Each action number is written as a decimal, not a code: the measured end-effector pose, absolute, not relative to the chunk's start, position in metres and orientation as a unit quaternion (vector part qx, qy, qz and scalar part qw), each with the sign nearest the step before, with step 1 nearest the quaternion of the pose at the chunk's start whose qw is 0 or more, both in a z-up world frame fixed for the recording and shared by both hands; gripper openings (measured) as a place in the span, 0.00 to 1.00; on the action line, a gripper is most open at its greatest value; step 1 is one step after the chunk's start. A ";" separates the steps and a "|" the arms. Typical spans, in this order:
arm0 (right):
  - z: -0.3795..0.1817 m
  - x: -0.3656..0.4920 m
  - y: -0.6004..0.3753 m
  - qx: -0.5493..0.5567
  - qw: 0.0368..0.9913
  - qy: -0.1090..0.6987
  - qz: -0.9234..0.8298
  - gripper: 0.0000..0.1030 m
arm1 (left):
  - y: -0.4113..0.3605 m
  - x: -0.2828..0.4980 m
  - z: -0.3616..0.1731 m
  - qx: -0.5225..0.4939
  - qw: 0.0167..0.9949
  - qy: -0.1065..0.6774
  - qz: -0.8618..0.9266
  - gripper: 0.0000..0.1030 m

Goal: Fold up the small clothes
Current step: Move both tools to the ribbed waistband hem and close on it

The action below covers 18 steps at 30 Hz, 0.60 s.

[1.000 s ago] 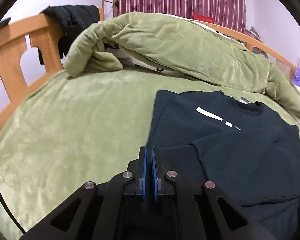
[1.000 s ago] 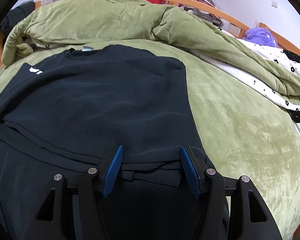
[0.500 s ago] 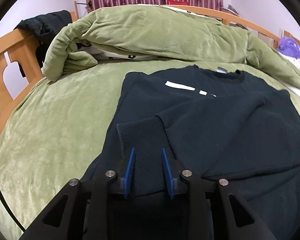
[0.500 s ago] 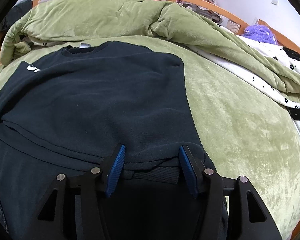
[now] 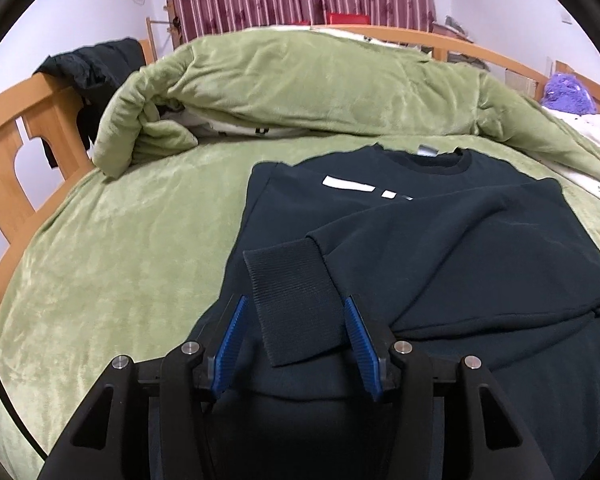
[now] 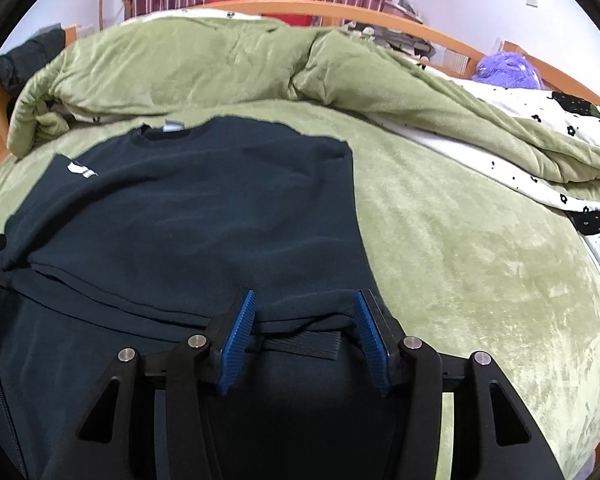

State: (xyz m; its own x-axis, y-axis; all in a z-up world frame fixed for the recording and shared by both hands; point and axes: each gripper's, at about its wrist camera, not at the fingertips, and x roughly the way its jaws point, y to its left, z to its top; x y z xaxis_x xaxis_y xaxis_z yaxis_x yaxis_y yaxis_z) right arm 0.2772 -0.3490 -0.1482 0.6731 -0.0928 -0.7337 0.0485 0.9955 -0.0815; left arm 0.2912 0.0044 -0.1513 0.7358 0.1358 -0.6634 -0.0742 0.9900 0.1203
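**Ana:** Handling this should be easy enough. I count one sweatshirt (image 5: 440, 240), dark navy, lying flat on the green blanket (image 5: 120, 240) at the near middle of the bed. It looks soft and thick, so it will sag and crease rather than hold an edge, and the fleece should not slip much.

**Ben:** Where would you take hold?

**Ana:** By the ribbed parts, I think. One sleeve lies folded across the chest, and its ribbed cuff (image 5: 296, 300) sits between the blue pads of the left gripper (image 5: 296, 340). Those jaws have just been opening, and now they stand spread with the cuff loose between them, not pinched.

**Ben:** And the other side?

**Ana:** The right gripper (image 6: 304, 332) is also spread, over the near right edge of the garment, where a ribbed band (image 6: 300, 346) peeks out beneath a fold. Whether that band is the second cuff or the hem I cannot tell; it is mostly hidden.

**Ben:** Anything else to count?

**Ana:** Two grippers, one white chest print (image 5: 364, 189), one bunched green duvet (image 5: 320, 92) at the far side.
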 end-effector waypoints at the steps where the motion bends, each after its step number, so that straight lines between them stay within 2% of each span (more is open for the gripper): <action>1: -0.145 0.273 -0.349 -0.030 0.916 0.397 -0.039 0.49 | 0.004 0.286 -0.148 0.044 0.932 0.356 0.054 0.47; 12: -0.114 0.206 -0.355 0.001 0.927 0.374 -0.031 0.49 | 0.000 0.208 -0.110 0.056 0.940 0.334 0.037 0.47; 15: -0.113 0.175 -0.360 0.014 0.924 0.381 -0.019 0.49 | 0.009 0.178 -0.108 0.054 0.938 0.339 0.042 0.54; 18: -0.116 0.143 -0.366 0.004 0.923 0.384 -0.025 0.49 | 0.022 0.153 -0.109 0.046 0.936 0.345 0.046 0.54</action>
State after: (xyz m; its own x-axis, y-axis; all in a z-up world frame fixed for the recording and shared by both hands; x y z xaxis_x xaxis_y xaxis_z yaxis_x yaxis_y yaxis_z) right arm 0.1434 -0.3658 -0.1161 0.7043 -0.0427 -0.7086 0.0494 0.9987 -0.0111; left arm 0.1529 0.0215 -0.1086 0.7572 0.1185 -0.6423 -0.0556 0.9915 0.1173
